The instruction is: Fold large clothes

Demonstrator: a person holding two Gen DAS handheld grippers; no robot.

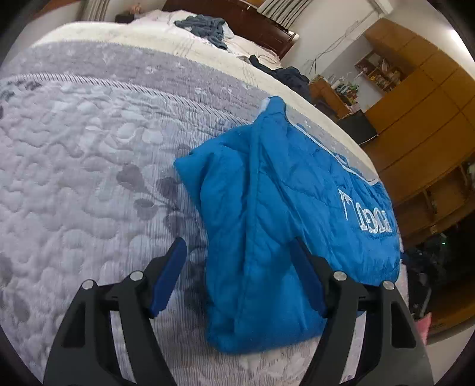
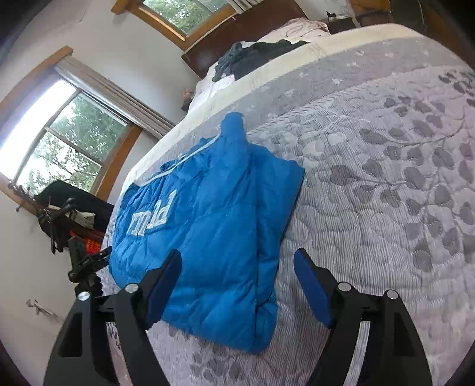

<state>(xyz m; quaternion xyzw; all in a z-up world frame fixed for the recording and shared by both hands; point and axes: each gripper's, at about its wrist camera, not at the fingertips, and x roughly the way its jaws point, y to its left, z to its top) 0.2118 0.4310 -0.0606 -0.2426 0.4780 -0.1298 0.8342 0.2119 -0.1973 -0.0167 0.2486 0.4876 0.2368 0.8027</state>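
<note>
A blue puffer jacket (image 1: 285,213) with white lettering lies on the grey quilted bed, its sides folded inward over the middle. In the right wrist view the same jacket (image 2: 213,225) lies left of centre, collar pointing away. My left gripper (image 1: 239,252) hovers open above the jacket's near left edge, nothing between its blue pads. Over the jacket's near right edge my right gripper (image 2: 237,267) stands open too, its left finger over the fabric and its right finger over the quilt.
The grey floral quilt (image 1: 89,166) spreads wide to the left of the jacket. Dark crumpled clothes (image 1: 207,26) lie near the headboard. Wooden cabinets (image 1: 421,112) stand beside the bed. Windows (image 2: 68,139) and a dark stand (image 2: 80,255) are off the bed's edge.
</note>
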